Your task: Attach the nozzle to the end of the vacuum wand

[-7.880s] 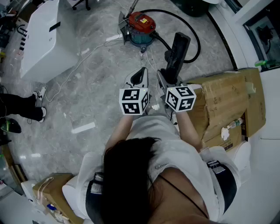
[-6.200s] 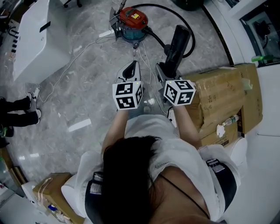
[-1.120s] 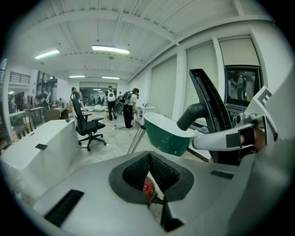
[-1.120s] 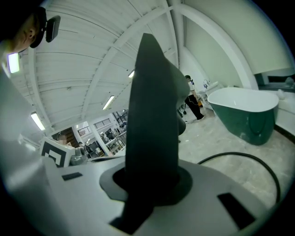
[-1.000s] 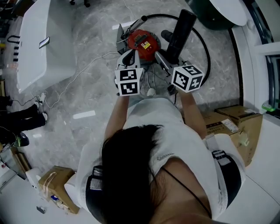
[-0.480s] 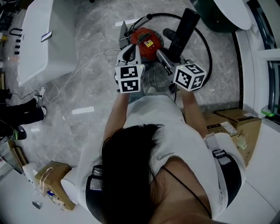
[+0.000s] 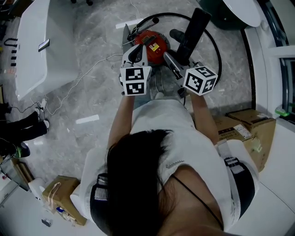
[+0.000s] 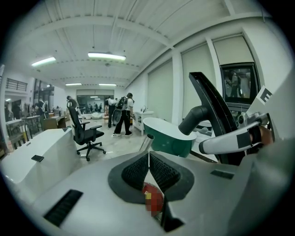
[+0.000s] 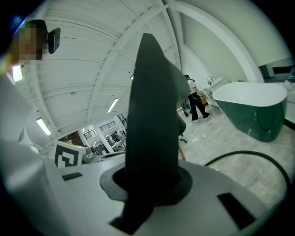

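Grippers are both held out ahead of the person, above a grey marble floor (image 7: 92,99). Left gripper (image 7: 136,51): jaws fully together, ribbed pads meeting edge to edge with nothing between them, as its own view confirms (image 8: 148,159). It hangs over the red vacuum canister (image 7: 154,44), which sits at 12 o'clock from the person. Right gripper (image 7: 174,64): jaws clamped on the base of the black nozzle (image 7: 192,28), which rises from the grip toward 1 o'clock, clear of the floor. In the right gripper view the nozzle (image 9: 152,115) fills the gap between the jaws. The two grippers are near each other, not touching. White cabinet (image 7: 32,46) stands at 10 o'clock, cardboard boxes (image 7: 239,131) at 4 o'clock, and a green tub (image 7: 239,11) at 1 o'clock.
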The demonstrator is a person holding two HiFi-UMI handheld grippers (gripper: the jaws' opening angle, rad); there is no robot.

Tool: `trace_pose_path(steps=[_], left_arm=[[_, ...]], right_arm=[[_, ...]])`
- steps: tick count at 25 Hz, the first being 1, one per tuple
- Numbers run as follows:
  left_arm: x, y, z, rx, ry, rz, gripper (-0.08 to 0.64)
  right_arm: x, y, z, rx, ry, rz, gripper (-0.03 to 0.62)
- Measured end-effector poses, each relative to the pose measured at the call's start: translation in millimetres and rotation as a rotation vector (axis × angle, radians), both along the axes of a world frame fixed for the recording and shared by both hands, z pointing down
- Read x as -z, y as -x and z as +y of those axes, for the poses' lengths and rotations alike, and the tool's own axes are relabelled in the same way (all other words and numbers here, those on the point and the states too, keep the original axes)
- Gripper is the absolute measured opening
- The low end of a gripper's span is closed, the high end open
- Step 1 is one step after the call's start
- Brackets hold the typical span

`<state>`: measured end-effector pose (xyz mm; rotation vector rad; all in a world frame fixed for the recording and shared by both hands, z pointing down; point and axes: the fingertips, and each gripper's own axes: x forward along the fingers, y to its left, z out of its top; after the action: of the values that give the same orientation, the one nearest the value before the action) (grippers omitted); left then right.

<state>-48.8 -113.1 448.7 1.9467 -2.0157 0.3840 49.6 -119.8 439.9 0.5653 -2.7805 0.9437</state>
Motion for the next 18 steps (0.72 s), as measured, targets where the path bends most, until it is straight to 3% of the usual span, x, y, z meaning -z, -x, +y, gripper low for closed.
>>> trace_pose_path(steps=[12, 18], left_arm=[[-16.6, 24.6, -48.1, -0.116, 0.036, -0.023, 0.008], [-31.3, 30.3, -67.0, -0.186, 0.071, -0.045, 0.123]], right_arm=[[-3.5, 27.0, -31.8, -0.024, 0.033, 0.001, 0.069], [-4.9, 35.8, -40.7, -0.025, 0.040, 0.013, 0.069]])
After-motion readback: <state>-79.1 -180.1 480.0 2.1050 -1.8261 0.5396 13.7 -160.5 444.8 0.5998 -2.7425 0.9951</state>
